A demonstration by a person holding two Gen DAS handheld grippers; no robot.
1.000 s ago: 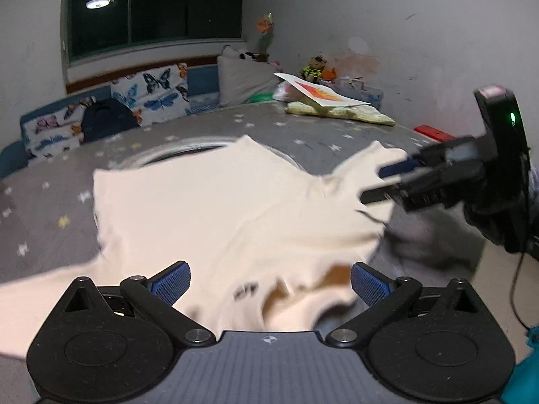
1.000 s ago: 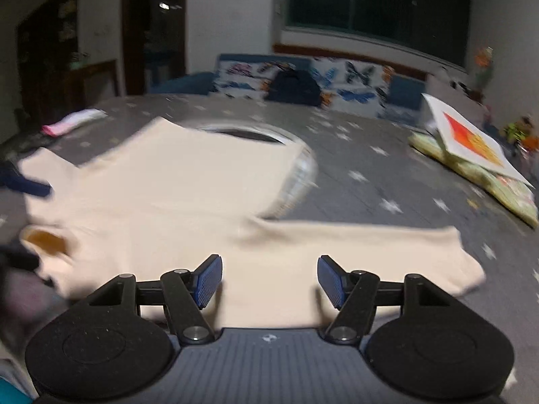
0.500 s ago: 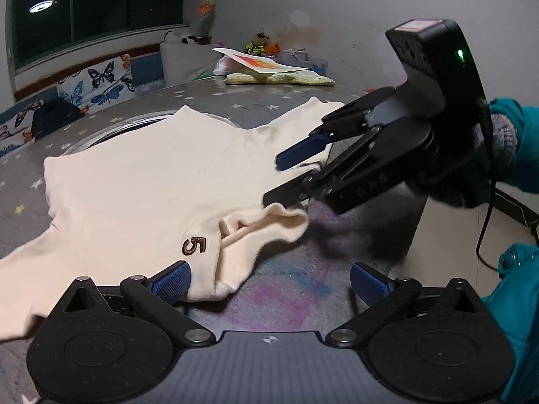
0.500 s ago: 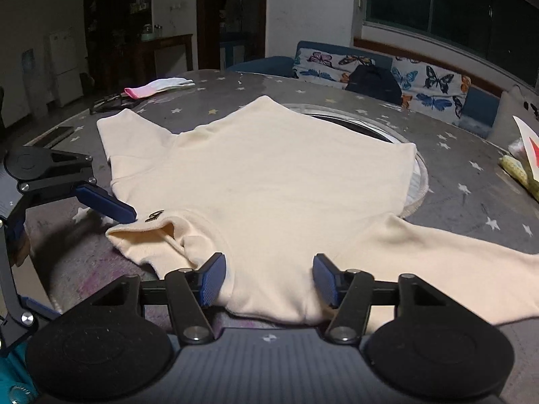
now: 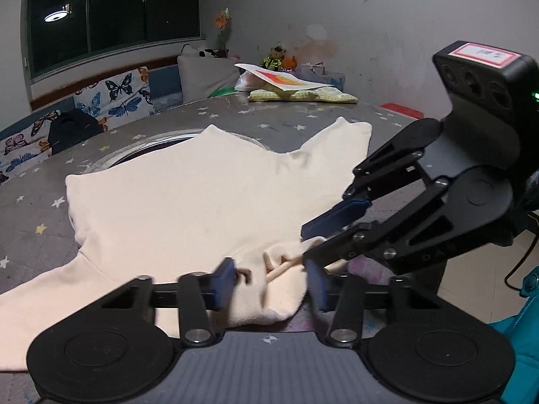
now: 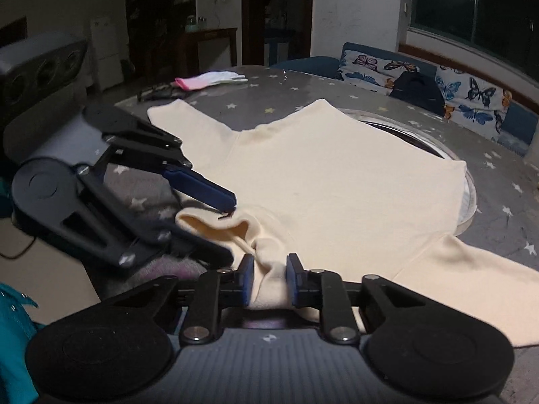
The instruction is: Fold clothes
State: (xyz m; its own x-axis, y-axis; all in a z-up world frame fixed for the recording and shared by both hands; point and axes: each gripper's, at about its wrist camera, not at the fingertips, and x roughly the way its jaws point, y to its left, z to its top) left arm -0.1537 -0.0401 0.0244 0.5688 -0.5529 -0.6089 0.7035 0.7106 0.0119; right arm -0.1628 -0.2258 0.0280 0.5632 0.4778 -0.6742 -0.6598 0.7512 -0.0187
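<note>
A cream long-sleeved sweater (image 5: 202, 202) lies flat on the grey star-patterned table (image 5: 269, 118), collar toward me; it also shows in the right wrist view (image 6: 337, 185). My left gripper (image 5: 271, 286) has its jaws half closed around the collar's left side, with cloth between them. My right gripper (image 6: 269, 282) is shut on the collar's right side, the cloth bunched between its pads. Each gripper shows in the other's view: the right one (image 5: 337, 232) and the left one (image 6: 209, 222), both at the collar.
A folded yellow-green cloth with a printed sheet (image 5: 296, 91) lies at the table's far right. A pink and white glove (image 6: 209, 79) lies at the far left. A round metal ring (image 6: 468, 181) sits under the sweater. A butterfly-print sofa (image 5: 111, 101) stands behind.
Both grippers moved in onto the collar. The right jaws closed on the cloth; the left jaws narrowed from wide open around the collar.
</note>
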